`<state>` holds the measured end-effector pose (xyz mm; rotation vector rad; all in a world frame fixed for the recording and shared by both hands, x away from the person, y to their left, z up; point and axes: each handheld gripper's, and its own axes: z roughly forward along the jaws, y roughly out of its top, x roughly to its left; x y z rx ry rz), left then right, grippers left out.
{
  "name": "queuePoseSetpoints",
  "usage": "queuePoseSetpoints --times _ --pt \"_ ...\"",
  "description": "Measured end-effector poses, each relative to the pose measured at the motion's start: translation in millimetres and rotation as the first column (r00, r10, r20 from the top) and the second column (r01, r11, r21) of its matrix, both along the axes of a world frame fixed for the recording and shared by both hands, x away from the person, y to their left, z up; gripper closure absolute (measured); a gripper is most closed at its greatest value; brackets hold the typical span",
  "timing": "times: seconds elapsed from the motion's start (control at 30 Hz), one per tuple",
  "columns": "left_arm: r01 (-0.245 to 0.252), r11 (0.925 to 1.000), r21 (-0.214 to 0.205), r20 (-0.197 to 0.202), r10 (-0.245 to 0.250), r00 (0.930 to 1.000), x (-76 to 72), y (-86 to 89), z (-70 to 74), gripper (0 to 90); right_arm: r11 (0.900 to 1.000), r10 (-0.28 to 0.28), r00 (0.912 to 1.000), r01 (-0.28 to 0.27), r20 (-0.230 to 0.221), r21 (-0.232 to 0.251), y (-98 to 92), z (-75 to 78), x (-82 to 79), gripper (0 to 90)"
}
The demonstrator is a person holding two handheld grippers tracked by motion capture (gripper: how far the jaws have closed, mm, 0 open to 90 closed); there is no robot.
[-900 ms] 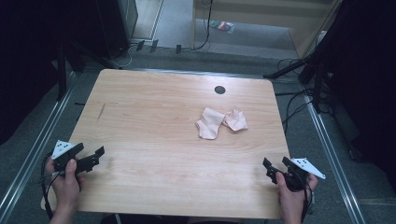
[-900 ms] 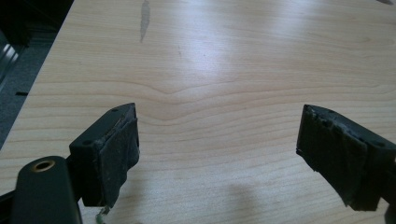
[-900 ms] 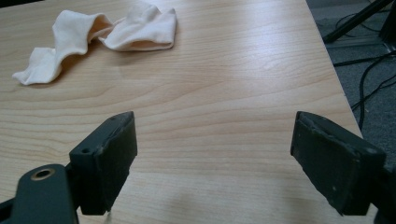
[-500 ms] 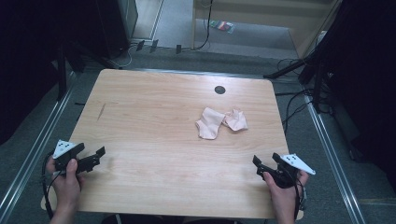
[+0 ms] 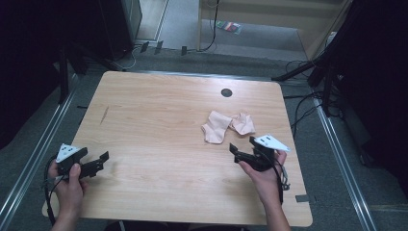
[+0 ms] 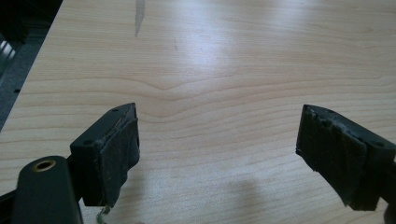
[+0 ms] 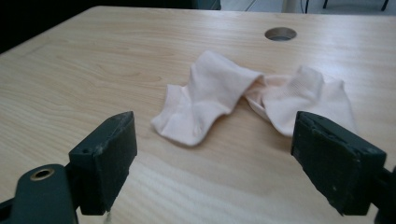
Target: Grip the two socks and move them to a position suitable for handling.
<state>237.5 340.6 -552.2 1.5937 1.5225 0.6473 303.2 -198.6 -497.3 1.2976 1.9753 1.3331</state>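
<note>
Socks [image 5: 226, 126], two pale pink ones, are lying crumpled and overlapping on the wooden table [image 5: 159, 125], just on the person's side of its round cable hole [image 5: 226, 92]; where one ends under the other is hard to make out. Just short of the socks, the right gripper [image 5: 242, 147] is pointing at them with its jaws standing wide apart, gripping nothing. Well away from the socks, at the table's near left corner, the left gripper [image 5: 102, 160] is hovering over bare wood, jaws equally wide and empty. Both forearms are being cut off by the bottom edge.
</note>
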Motion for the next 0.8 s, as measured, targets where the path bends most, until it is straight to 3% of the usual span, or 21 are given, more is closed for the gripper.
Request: queuePoseSetpoints --times 0.1,0.27,0.5,0.63,0.8 --pt "0.002 1.0000 -0.003 -0.003 -0.002 1.0000 0.1 0.5 0.1 13.9 0.9984 0.024 0.9997 -0.024 -0.010 -0.051 20.4 -0.8 16.6 15.0" --pt "0.009 0.9999 -0.007 -0.001 -0.009 1.0000 0.6 0.0 -0.1 13.9 0.9949 0.059 0.9977 -0.061 -0.032 -0.080 43.7 -2.8 44.0 15.6" --pt "0.011 0.9997 -0.021 -0.003 -0.011 0.9999 1.0 1.4 -0.1 13.9 0.9894 0.052 0.9970 -0.059 -0.058 -0.133 62.5 -7.9 79.2 13.1" --pt "0.016 0.9997 -0.020 -0.007 -0.016 0.9999 1.3 1.5 -0.1 13.9 0.9836 0.059 0.9961 -0.069 -0.065 -0.166 71.8 -9.8 95.4 12.8" --pt "0.018 0.9996 -0.022 -0.005 -0.018 0.9998 1.8 1.5 -0.3 13.9 0.9690 0.063 0.9942 -0.081 -0.087 -0.233 82.7 -15.7 115.4 12.4"
